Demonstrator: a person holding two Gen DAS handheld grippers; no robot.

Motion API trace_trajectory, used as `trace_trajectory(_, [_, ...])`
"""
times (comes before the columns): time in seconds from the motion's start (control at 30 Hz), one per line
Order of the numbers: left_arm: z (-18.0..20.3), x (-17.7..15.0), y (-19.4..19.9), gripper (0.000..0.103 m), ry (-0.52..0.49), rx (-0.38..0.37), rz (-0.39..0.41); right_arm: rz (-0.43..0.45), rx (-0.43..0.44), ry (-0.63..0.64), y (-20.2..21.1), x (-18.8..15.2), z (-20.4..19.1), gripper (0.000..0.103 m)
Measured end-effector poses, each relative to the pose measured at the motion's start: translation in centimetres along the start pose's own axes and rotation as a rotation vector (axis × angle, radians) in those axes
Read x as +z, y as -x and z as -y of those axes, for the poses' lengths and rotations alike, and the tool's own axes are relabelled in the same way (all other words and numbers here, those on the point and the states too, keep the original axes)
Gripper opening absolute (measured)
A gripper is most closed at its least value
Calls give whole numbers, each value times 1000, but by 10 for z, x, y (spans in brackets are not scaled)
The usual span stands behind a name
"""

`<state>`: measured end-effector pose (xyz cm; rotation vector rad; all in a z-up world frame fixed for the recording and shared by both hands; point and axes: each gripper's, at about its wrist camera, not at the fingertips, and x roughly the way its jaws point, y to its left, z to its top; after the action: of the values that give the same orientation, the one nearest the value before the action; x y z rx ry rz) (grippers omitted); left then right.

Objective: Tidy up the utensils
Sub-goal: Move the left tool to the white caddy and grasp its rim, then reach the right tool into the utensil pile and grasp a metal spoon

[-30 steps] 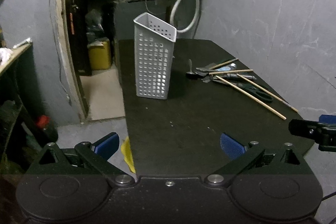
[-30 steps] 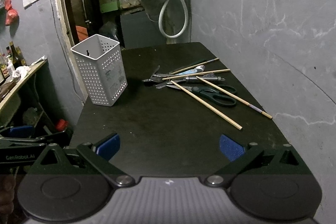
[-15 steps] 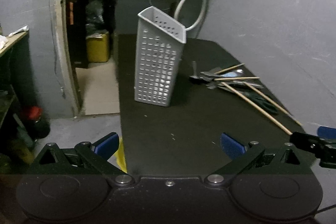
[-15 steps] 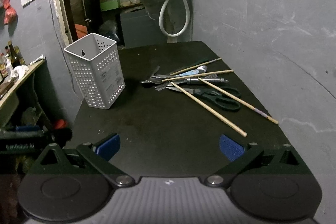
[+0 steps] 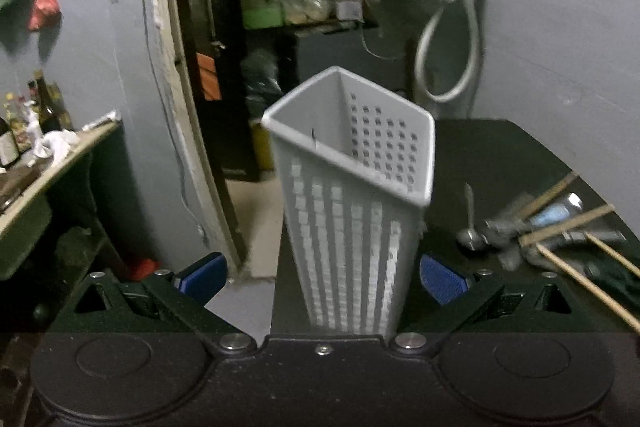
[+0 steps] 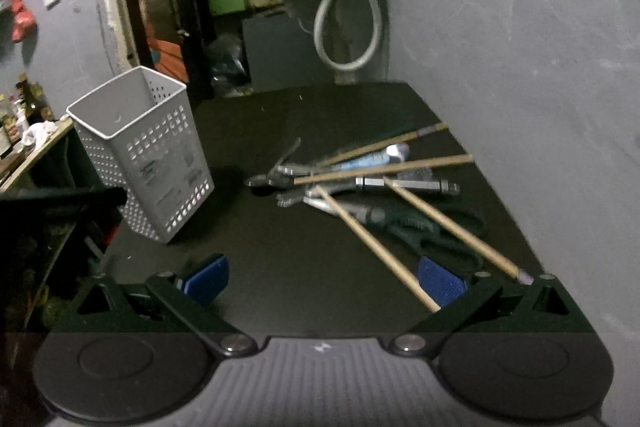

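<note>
left hand-held gripper point(image 5: 322, 277) jaws apart around the tall grey perforated plastic caddy point(image 5: 352, 195); clamp low and square (tips easily). right hand-held gripper point(image 6: 324, 277) apart, empty.

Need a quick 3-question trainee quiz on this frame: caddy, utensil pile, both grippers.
1. True or false: the white perforated caddy already holds utensils.
2. Which gripper frames the caddy between its open fingers? A) left gripper B) right gripper
3. Fill in: the wooden chopsticks lie across dark-handled ______ on the black table.

Key: 1. False, it looks empty. 2. A; neither pad clearly touches it. 3. scissors.
</note>
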<state>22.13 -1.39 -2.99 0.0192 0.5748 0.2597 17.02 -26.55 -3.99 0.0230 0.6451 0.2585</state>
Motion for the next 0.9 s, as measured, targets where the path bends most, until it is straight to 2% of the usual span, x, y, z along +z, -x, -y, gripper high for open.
trace_trajectory(0.1, [12,10,-13,102,-36,14,16,-3,14,35,-8,2,4,103])
trace_trajectory(0.27, [21,16,-29,102,-87,26,30,-22,31,19,-18,3,12,103])
trace_trajectory(0.4, [22,21,-38,102,-115,13,19,-6,37,4,-23,-1,15,103])
trace_trajectory(0.57, [23,23,-42,88,-147,-33,24,-2,33,-8,-31,0,14,103])
trace_trajectory(0.77, [18,18,-40,85,-137,-54,35,0,27,35,-38,-1,6,103])
trace_trajectory(0.9, [15,15,-33,83,-139,-68,34,8,28,121,-46,-1,-2,103])
